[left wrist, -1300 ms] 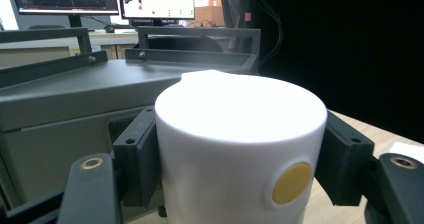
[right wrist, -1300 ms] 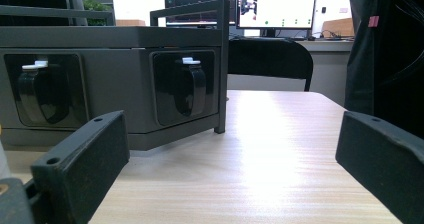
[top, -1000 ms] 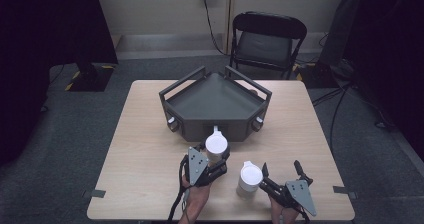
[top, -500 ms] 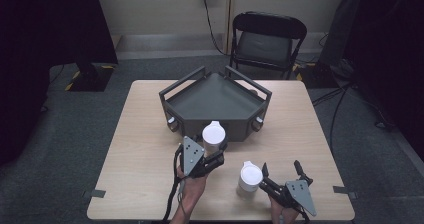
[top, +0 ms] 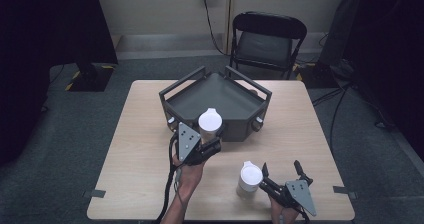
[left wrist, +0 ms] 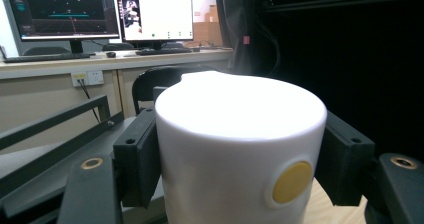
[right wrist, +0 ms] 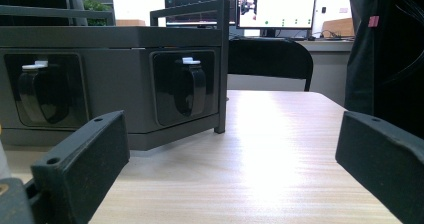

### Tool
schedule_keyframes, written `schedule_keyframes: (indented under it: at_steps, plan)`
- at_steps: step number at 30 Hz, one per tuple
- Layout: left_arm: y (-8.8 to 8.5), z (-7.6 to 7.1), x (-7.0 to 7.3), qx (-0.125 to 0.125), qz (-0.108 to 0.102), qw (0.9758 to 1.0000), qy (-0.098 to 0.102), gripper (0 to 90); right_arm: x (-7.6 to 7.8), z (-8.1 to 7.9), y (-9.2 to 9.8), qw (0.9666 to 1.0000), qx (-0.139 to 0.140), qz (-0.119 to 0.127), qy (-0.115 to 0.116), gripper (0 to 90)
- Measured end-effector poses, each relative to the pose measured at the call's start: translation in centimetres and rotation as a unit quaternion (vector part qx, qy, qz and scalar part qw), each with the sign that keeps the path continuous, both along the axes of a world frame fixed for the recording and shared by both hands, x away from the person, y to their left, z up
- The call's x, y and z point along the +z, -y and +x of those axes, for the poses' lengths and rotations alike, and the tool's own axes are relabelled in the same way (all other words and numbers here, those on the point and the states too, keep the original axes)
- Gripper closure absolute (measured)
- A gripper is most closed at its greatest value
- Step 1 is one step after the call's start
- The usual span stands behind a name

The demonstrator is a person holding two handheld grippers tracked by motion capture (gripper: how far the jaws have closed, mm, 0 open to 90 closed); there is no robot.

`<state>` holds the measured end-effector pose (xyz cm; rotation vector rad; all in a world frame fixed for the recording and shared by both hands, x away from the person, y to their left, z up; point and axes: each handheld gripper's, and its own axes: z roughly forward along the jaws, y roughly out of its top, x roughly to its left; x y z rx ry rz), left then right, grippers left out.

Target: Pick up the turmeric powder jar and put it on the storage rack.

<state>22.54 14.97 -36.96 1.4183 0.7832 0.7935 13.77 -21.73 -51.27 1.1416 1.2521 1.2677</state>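
Now the left gripper has a white cup squeezed tight between its two black jaws. In the left gripper view the cup sits right in the middle, with a black pad pressed on each side and a round yellow dot on its front. From the high view, this cup is up off the desk, just in front of the near wall of the grey tray. The tray sits in the far middle of the desk and has bars sticking up at its corners.

The right gripper rests low at the near right of the desk. Its jaws are wide open and hold nothing. In the right gripper view the two jaws stand far apart, with bare wood between them. A second white cup stands on the desk just to the left of this gripper, close to its left jaw. I cannot tell if they touch.

A black chair stands on the floor past the far side of the desk.
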Motion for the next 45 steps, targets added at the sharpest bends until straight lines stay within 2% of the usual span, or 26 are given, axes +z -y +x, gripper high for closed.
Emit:
schedule_keyframes:
  at_steps: [10, 14, 19, 22, 27, 31, 41, 45]
  plan:
    - [-0.1, 1.8, 2.2, 0.009, 0.000, 1.0000, 0.003, 31.0, 0.0, 0.0, 0.0, 1.0000, 0.000, 0.000, 0.000, 0.0]
    - [-0.2, 2.3, 2.6, 0.015, -0.010, 0.9998, 0.002, 31.0, 0.0, 0.0, 0.0, 1.0000, 0.000, 0.000, 0.000, 0.0]
    - [-0.4, 3.4, 3.4, 0.022, -0.011, 0.9997, 0.001, 31.0, 0.0, 0.0, 0.0, 1.0000, 0.000, 0.000, 0.000, 0.0]
    - [-0.4, 4.2, 3.9, 0.028, 0.000, 0.9996, -0.001, 31.0, 0.0, 0.0, 0.0, 1.0000, 0.002, 0.000, 0.000, 0.0]
    - [-0.2, 5.8, 3.9, 0.042, 0.005, 0.9991, -0.009, 31.0, 0.0, 0.0, 0.0, 1.0000, 0.002, 0.000, 0.000, 0.0]
    - [0.2, 6.8, 4.0, 0.051, 0.019, 0.9984, -0.013, 31.0, 0.0, 0.0, 0.1, 1.0000, 0.003, 0.000, 0.000, 0.0]
    - [0.8, 8.9, 4.1, 0.074, 0.016, 0.9969, -0.019, 31.0, 0.0, 0.0, 0.1, 1.0000, 0.003, 0.000, 0.000, 0.0]
    - [1.4, 9.7, 3.9, 0.080, 0.029, 0.9961, -0.022, 31.0, 0.0, 0.0, 0.1, 1.0000, 0.004, 0.000, 0.000, 0.0]
